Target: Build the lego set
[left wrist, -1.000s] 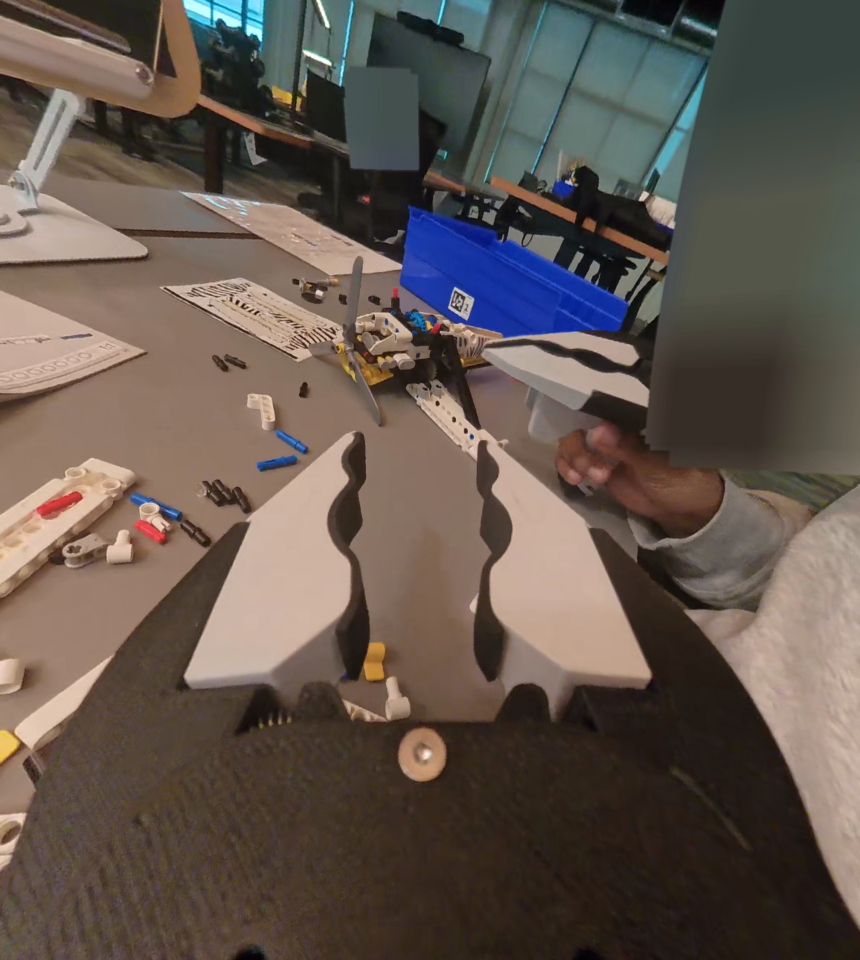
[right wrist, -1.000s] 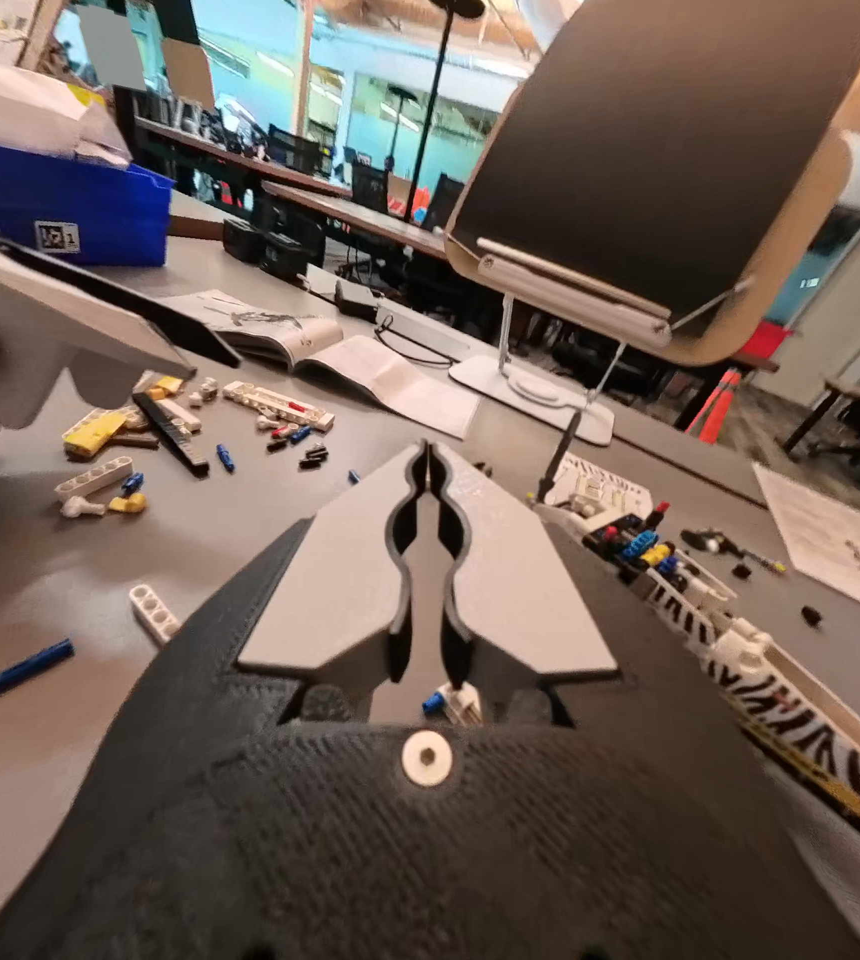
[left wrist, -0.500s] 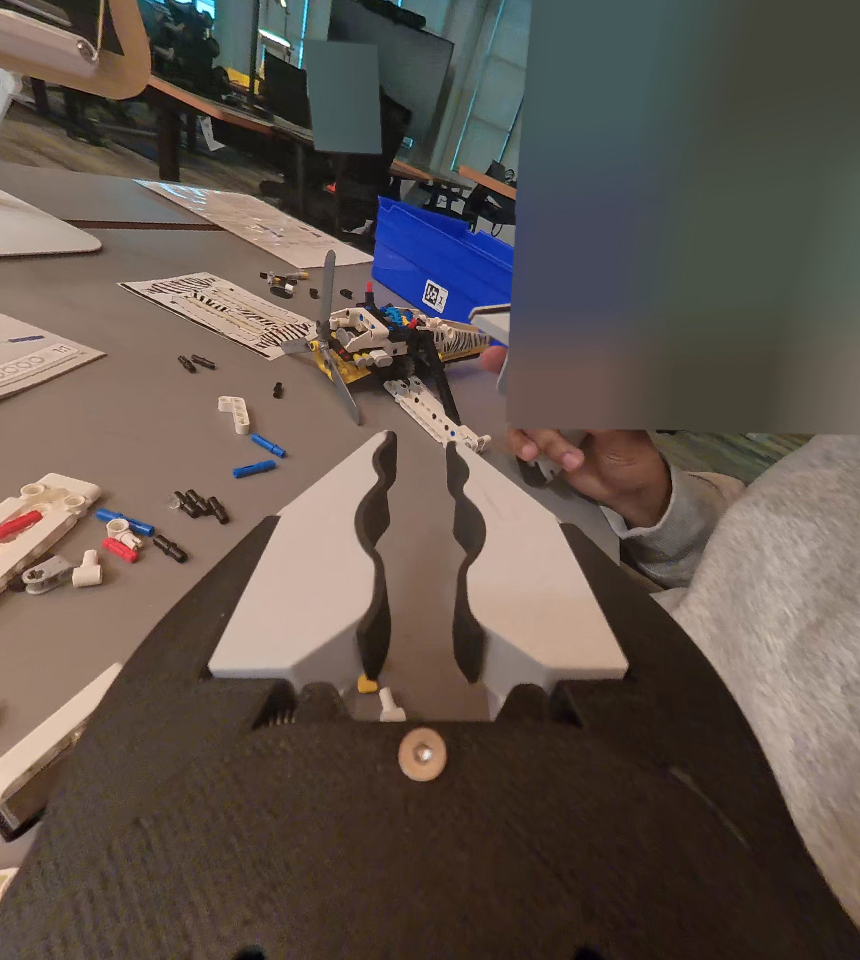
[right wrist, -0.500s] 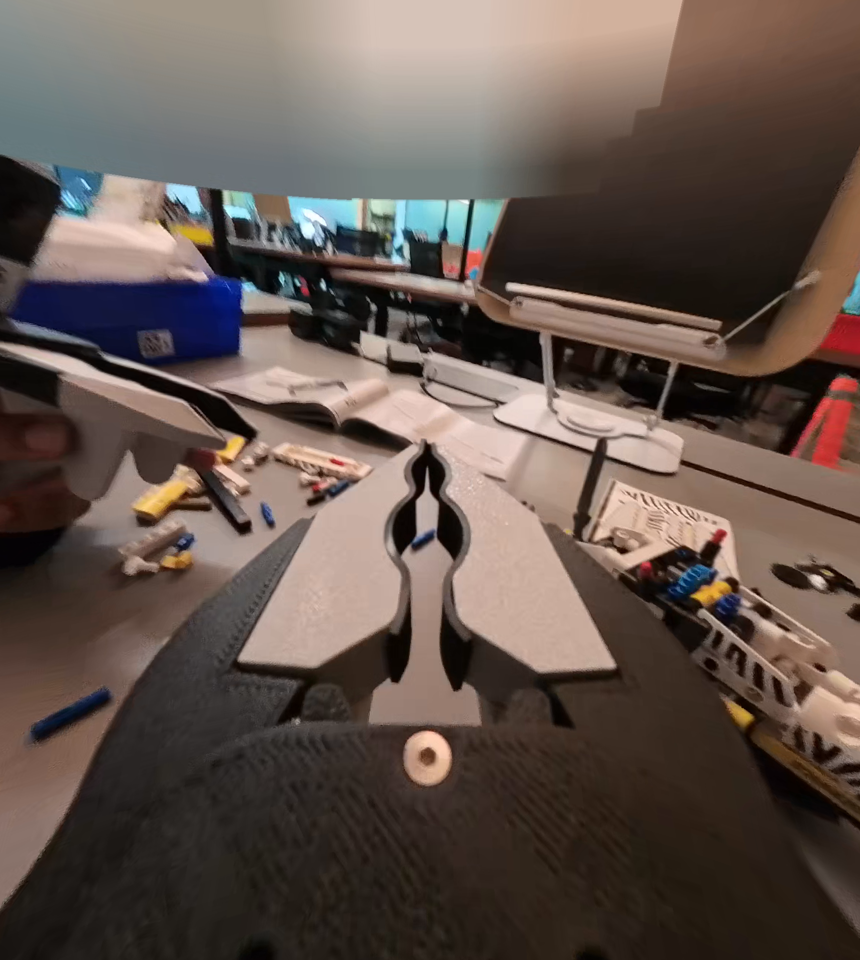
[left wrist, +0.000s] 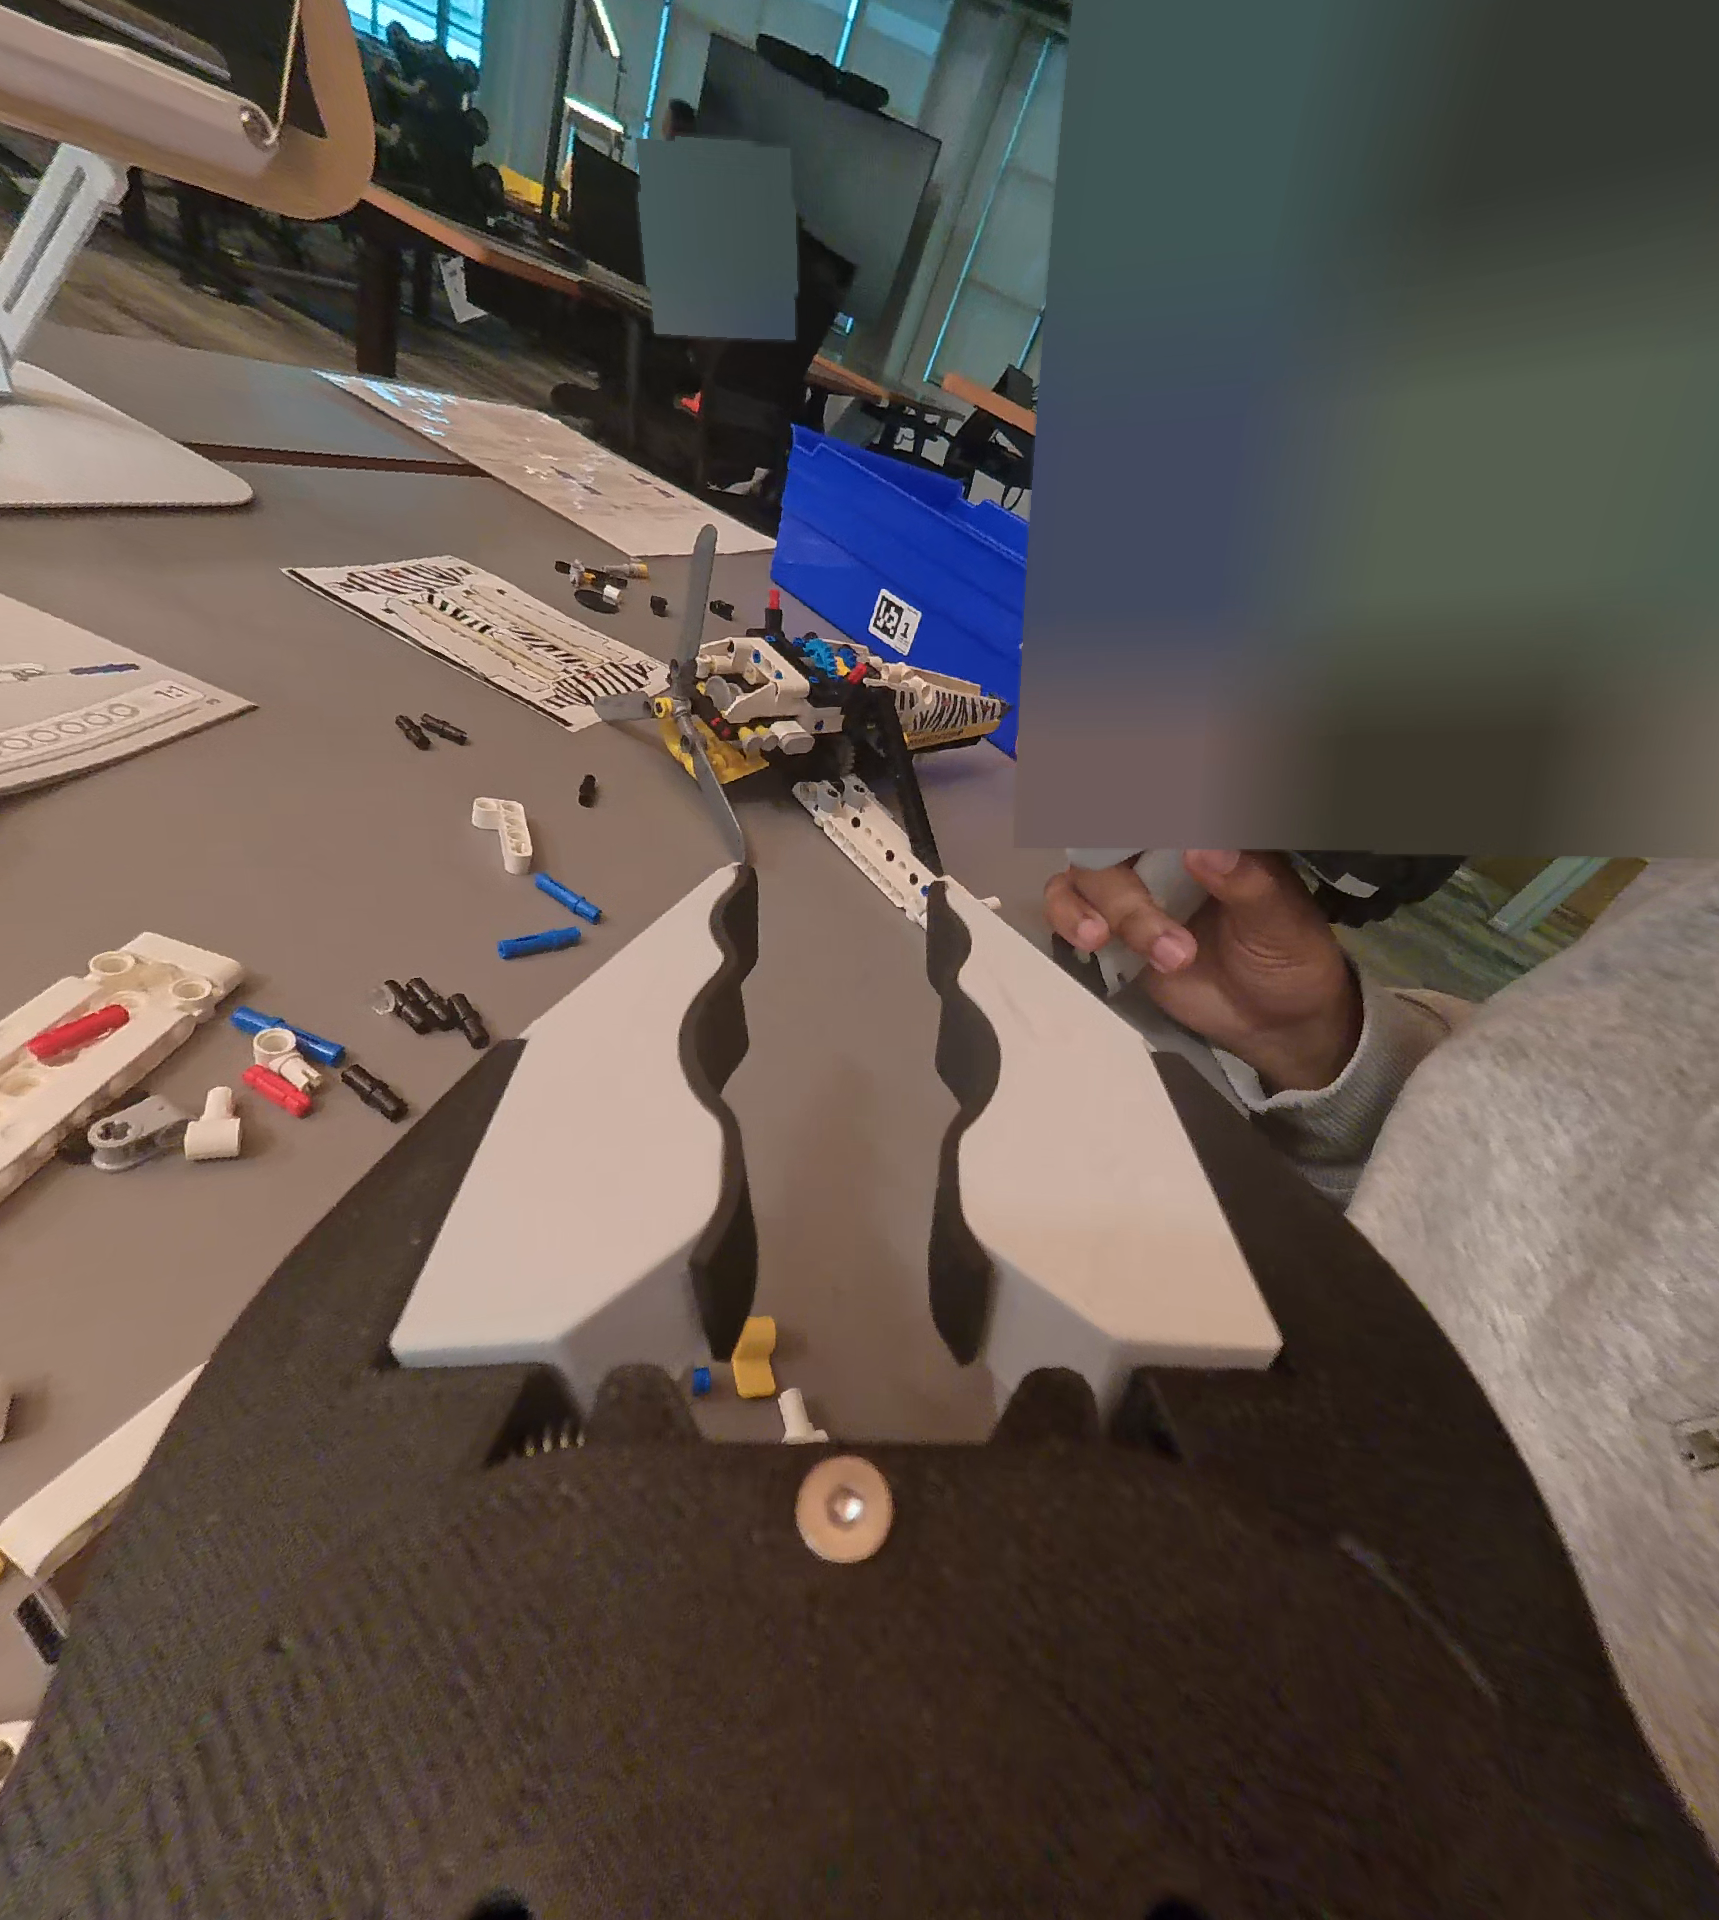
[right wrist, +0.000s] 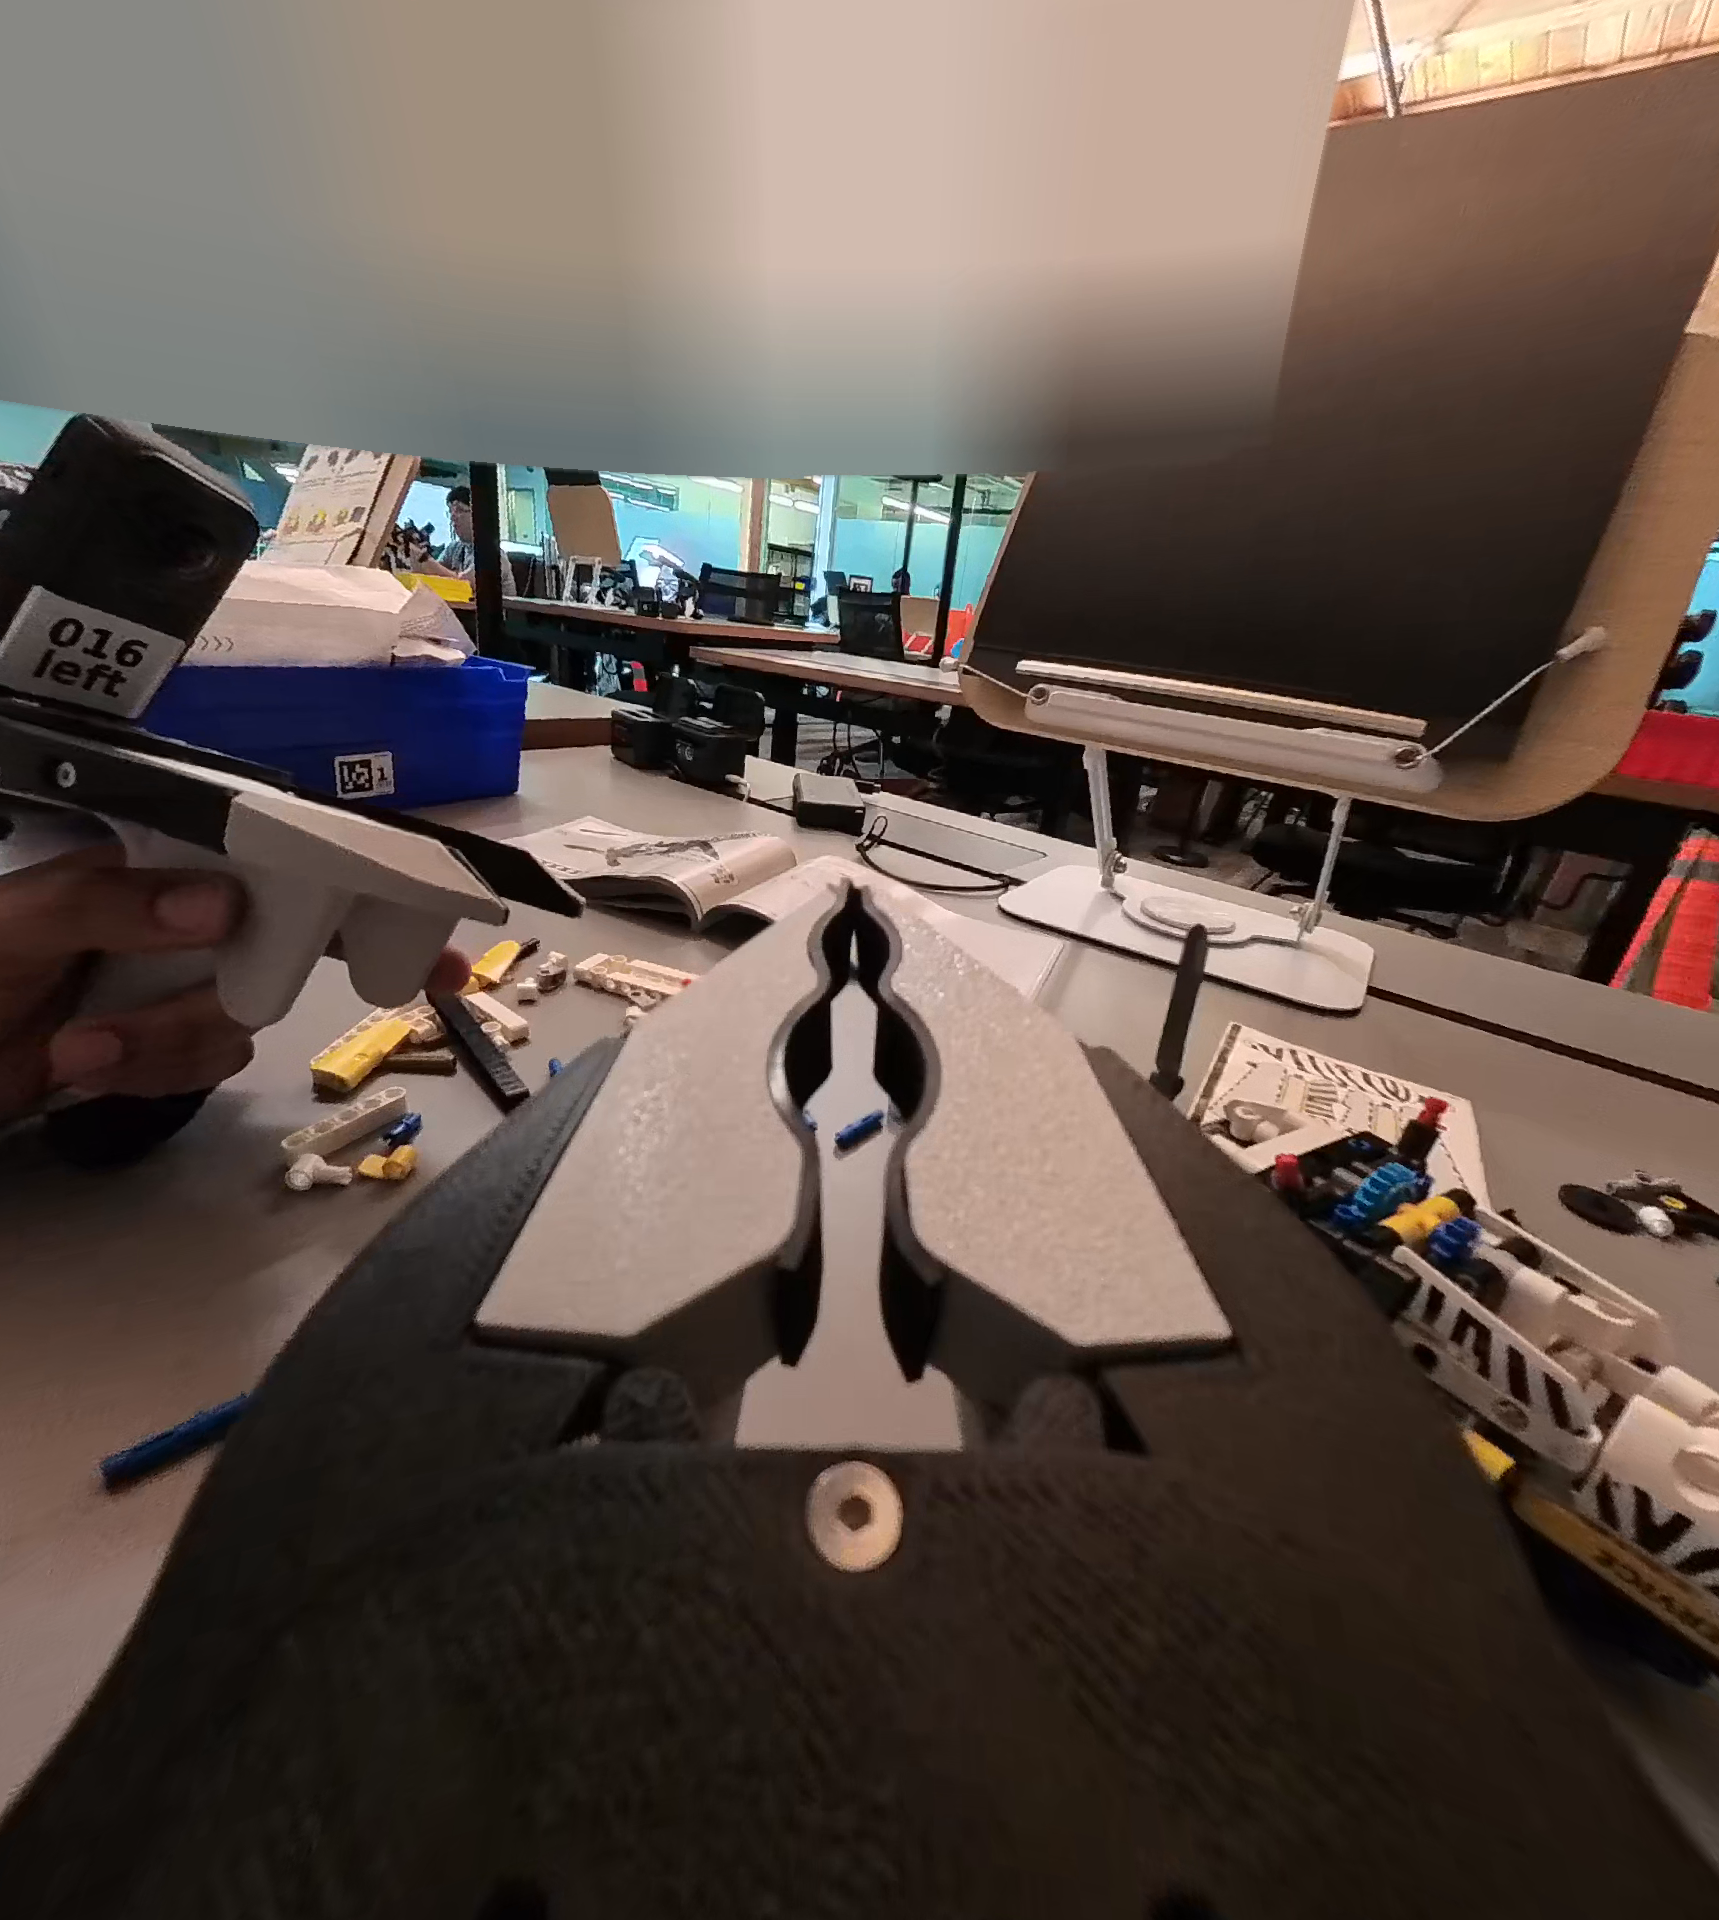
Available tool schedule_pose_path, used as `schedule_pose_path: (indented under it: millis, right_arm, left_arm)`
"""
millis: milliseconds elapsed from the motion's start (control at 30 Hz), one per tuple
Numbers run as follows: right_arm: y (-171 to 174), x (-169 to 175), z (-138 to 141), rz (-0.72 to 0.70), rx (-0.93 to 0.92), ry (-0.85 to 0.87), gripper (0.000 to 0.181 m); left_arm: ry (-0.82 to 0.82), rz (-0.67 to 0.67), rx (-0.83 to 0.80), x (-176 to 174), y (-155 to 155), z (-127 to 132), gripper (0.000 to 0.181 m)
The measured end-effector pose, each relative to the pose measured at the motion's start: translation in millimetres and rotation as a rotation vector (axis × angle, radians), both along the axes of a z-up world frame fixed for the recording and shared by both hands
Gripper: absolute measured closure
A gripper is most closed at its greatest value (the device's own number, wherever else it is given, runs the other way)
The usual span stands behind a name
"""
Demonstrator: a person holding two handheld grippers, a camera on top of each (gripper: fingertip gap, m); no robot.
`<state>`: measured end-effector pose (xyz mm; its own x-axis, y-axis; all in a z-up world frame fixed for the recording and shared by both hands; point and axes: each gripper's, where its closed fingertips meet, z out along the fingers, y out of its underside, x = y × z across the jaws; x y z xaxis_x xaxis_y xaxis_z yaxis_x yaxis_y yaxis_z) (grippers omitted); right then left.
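The partly built lego plane [left wrist: 793,707], zebra-striped with a grey propeller, lies on the grey table [left wrist: 263,852] just beyond my left gripper [left wrist: 839,894]. The left gripper is open and empty, held low over the table. In the right wrist view the plane [right wrist: 1478,1309] lies to the right of my right gripper [right wrist: 857,906], which is shut and empty. The left gripper [right wrist: 512,899] shows there at the left, held by a hand [right wrist: 24,987]. Loose lego parts [left wrist: 283,1060] lie left of the left gripper; they also show in the right wrist view [right wrist: 387,1049].
A blue bin [left wrist: 896,561] stands behind the plane. A sticker sheet [left wrist: 502,634] and a booklet [right wrist: 689,873] lie on the table. A book stand [right wrist: 1250,727] rises at the back. A hand [left wrist: 1219,966] and grey sleeve [left wrist: 1561,1195] are at the right. One gripper's finger ends stand about 10 cm off the other's. The right tips stand about 12 cm off the partly built lego plane [left wrist: 793,707].
My left gripper narrowed half a second ago and has opened wide again. My right gripper stayed shut while it tilted up and swung; the plane stayed put.
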<state>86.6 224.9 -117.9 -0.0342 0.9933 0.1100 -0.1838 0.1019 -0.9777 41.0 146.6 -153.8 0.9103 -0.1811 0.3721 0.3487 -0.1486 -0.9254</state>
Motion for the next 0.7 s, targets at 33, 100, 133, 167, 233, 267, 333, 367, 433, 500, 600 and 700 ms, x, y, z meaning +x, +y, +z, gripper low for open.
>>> schedule_pose_path:
  millis: [33, 100, 133, 167, 233, 267, 333, 367, 433, 500, 600, 700]
  right_arm:
    - [1, 0, 1, -0.001, -0.005, 0.004, 0.181]
    - [2, 1, 2, -0.003, -0.014, 0.012, 0.181]
    - [3, 2, 2, -0.003, -0.018, 0.016, 0.181]
    - [3, 2, 3, -0.003, -0.02, 0.021, 0.181]
    - [3, 3, 4, -0.005, -0.023, 0.031, 0.181]
    - [4, 3, 4, -0.006, -0.023, 0.036, 0.181]
    - [4, 4, 5, -0.01, -0.024, 0.044, 0.181]
    - [4, 5, 6, -0.01, -0.023, 0.049, 0.181]
    - [4, 6, 6, -0.015, -0.021, 0.057, 0.181]
    - [4, 8, 7, -0.023, -0.025, 0.065, 0.181]
    - [4, 11, 10, -0.025, -0.042, 0.083, 0.181]
    - [8, 15, 12, -0.025, -0.079, 0.106, 0.181]
  left_arm:
    - [0.0, 0.001, 0.003, 0, 0, 1, 0.151]
    - [0.002, 0.004, 0.01, 0, -1, 1, 0.151]
    - [0.004, 0.005, 0.013, 0, -1, 2, 0.151]
    - [0.007, 0.005, 0.016, 0, -2, 2, 0.152]
    - [0.019, 0.008, 0.021, 1, -2, 3, 0.152]
    - [0.025, 0.009, 0.023, 1, -2, 3, 0.152]
    - [0.033, 0.012, 0.027, 1, -3, 4, 0.153]
    - [0.035, 0.015, 0.029, 1, -3, 4, 0.153]
    - [0.044, 0.02, 0.032, 1, -4, 5, 0.154]
    - [0.064, 0.032, 0.038, -1, -5, 6, 0.157]
    - [0.109, 0.071, 0.059, -5, -7, 9, 0.163]
    - [0.054, 0.093, 0.12, -11, -13, 20, 0.178]
